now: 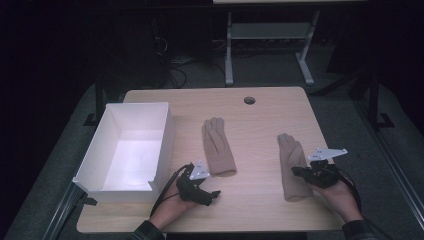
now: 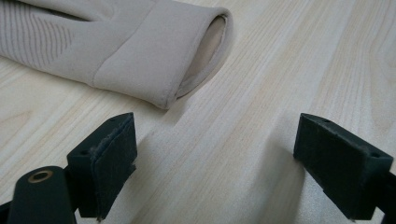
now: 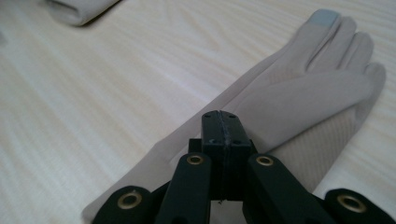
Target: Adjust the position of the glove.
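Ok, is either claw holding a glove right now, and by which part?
Nothing is held. The left claw stands open over bare table; the right claw is shut on nothing, over the glove lying flat.

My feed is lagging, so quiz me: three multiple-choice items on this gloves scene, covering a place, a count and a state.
1. Where is the white box?
A. the table's left side
B. the right side
C. the floor

2. How many gloves lie on the table?
A. one
B. two
C. four

3. How do the left gripper's jaws stand?
A. shut
B. shut on a glove
C. open

Answers: 1 A, the box sits left of the left glove; 2 B, the right glove is the second; 3 C, bare table shows between the jaws.
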Motion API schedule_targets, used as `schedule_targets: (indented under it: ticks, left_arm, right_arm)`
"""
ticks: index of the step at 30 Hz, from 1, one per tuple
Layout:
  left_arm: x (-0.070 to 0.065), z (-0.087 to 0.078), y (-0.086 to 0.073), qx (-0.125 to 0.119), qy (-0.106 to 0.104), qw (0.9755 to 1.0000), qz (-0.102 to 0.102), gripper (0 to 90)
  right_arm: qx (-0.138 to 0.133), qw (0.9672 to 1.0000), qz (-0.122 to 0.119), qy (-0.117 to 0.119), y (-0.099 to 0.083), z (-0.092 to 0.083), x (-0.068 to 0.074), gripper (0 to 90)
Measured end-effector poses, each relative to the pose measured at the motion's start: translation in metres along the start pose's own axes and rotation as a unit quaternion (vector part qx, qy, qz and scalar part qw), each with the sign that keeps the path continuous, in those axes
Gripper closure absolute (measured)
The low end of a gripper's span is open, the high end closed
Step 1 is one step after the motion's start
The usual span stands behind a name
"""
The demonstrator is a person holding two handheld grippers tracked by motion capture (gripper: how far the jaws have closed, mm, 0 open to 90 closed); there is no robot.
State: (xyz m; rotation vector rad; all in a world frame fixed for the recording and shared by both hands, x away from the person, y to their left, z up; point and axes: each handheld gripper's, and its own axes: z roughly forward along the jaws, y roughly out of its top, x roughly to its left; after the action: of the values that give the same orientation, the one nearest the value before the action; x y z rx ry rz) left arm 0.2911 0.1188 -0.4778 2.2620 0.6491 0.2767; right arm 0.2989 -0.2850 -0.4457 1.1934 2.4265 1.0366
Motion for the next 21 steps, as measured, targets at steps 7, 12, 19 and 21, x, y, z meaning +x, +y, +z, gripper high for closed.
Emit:
schedule_targets:
  ticks: [7,12,19,21]
  left_arm:
    - [0.000,0.000,0.000,0.000,0.000,1.0000,0.000,12.7]
    - [0.000,0.000,0.000,0.000,0.000,1.0000,-0.001,12.7]
    - [0.000,0.000,0.000,0.000,0.000,1.0000,0.000,12.7]
    - [0.000,0.000,0.000,0.000,0.000,1.0000,-0.001,12.7]
  right_arm:
    - [0.003,0.9999,0.007,-0.013,0.010,0.013,-0.015,90.0]
    - [0.026,0.9995,-0.001,-0.019,0.009,0.032,-0.022,90.0]
    - [0.019,0.9997,0.001,-0.016,0.008,0.034,-0.021,90.0]
    - [0.020,0.9997,-0.002,-0.017,0.008,0.034,-0.021,90.0]
